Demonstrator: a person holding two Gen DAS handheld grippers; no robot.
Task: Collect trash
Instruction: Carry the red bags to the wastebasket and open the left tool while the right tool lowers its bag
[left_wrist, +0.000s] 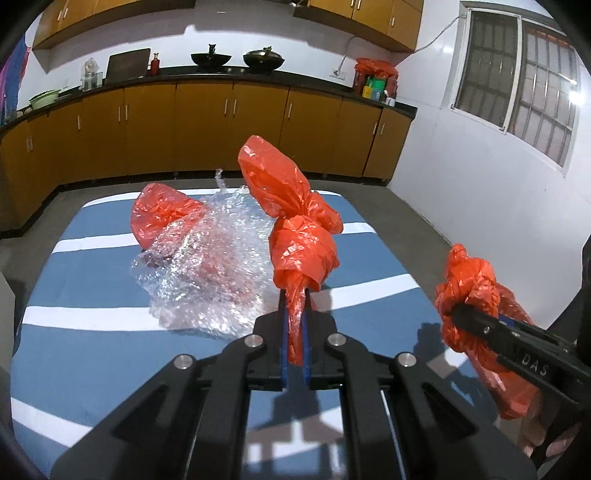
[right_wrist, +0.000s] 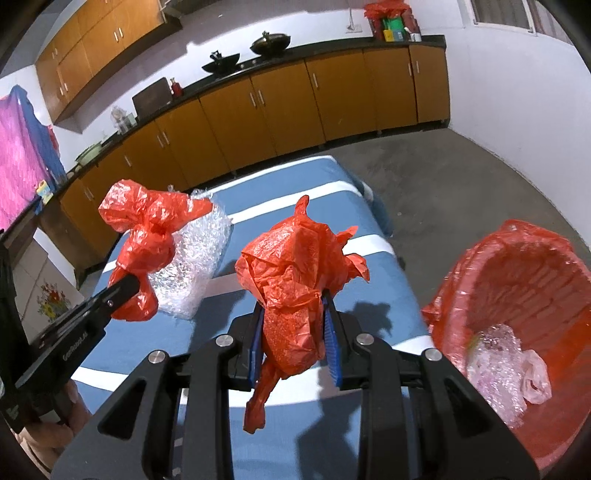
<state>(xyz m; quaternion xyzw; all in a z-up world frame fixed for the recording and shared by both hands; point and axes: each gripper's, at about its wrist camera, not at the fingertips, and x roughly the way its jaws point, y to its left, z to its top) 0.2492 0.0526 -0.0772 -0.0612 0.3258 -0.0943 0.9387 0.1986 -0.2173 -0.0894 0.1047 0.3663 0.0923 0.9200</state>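
The red-lined bin (right_wrist: 517, 295) is cut off by the right edge, its lower rim out of view.

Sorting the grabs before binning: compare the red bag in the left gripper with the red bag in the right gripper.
The left gripper pinches a thin twisted tail of its knotted red bag; the right gripper clamps the bulky middle of its crumpled red bag. The left bag rises above its gripper; the right bag dangles a tail below. Both are thin red plastic, lifted off the striped table.
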